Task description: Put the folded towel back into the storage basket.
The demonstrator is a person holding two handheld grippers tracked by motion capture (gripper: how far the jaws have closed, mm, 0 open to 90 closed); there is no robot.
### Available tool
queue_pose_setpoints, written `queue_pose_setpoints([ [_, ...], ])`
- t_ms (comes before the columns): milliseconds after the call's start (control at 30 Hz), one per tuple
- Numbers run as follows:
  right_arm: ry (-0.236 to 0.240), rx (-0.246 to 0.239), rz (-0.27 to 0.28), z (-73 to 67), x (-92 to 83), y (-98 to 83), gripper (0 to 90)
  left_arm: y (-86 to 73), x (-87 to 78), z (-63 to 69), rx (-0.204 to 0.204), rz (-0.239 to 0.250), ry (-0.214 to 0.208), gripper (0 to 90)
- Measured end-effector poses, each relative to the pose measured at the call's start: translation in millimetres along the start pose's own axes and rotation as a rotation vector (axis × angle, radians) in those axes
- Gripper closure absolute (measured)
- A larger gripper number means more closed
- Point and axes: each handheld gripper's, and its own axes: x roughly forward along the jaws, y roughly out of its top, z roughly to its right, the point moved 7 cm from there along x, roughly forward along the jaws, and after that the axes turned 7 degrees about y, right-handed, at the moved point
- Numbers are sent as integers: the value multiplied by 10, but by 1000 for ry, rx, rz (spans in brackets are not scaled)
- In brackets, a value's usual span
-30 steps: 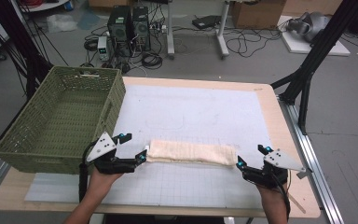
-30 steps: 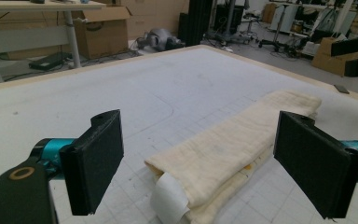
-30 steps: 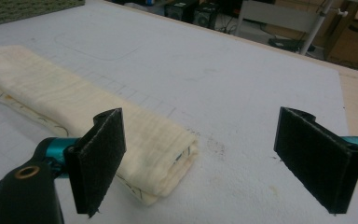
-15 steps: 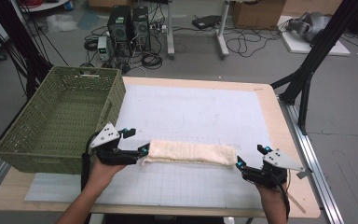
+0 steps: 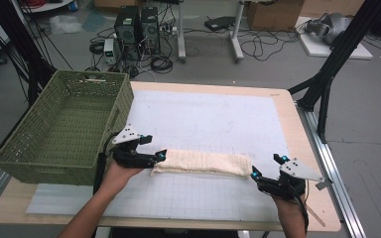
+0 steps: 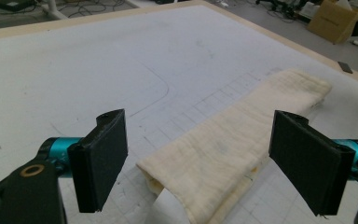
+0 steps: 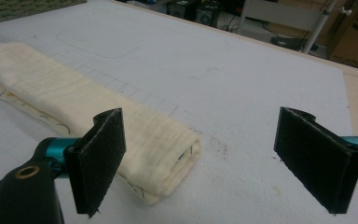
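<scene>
On the white gridded surface [image 5: 203, 124] lies a long folded cream cloth [image 5: 202, 162] — the left gripper [image 5: 159, 155] spread at its near end, the right gripper [image 5: 253, 174] spread just off the other. Bring both down squarely over every layer before pinching — judged, edges could slip.

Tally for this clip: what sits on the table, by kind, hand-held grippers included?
Folded cream towel: 1
Green woven basket: 1
White grid mat: 1
Hand-held grippers: 2, left hand-held gripper and right hand-held gripper, both open at the towel's ends
Total: 5
</scene>
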Motion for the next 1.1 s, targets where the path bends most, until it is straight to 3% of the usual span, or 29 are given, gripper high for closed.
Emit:
queue_pose_setpoints([
  [133,2,-3,-2,-2,9,1,151,-37,58,-40,-10,-28,18,208],
  [367,4,-4,-9,-8,17,-6,151,-204,246,-127,-34,-134,49,250],
  [500,3,-9,-8,-3,16,-7,151,-303,316,-113,-42,-185,41,263],
  [733,3,-4,-10,2,14,-11,151,-378,369,-91,-12,-246,48,315],
  [833,2,-4,-10,4,15,-10,151,-443,382,-77,27,-298,61,335],
  [1000,5,-3,-10,-2,18,-8,151,-483,402,-41,67,-326,60,401],
  [1033,1,-7,-9,2,18,-6,151,-491,404,-30,99,-332,72,407],
  [1100,-8,-8,-9,8,13,-2,151,-490,405,-26,105,-331,75,432],
])
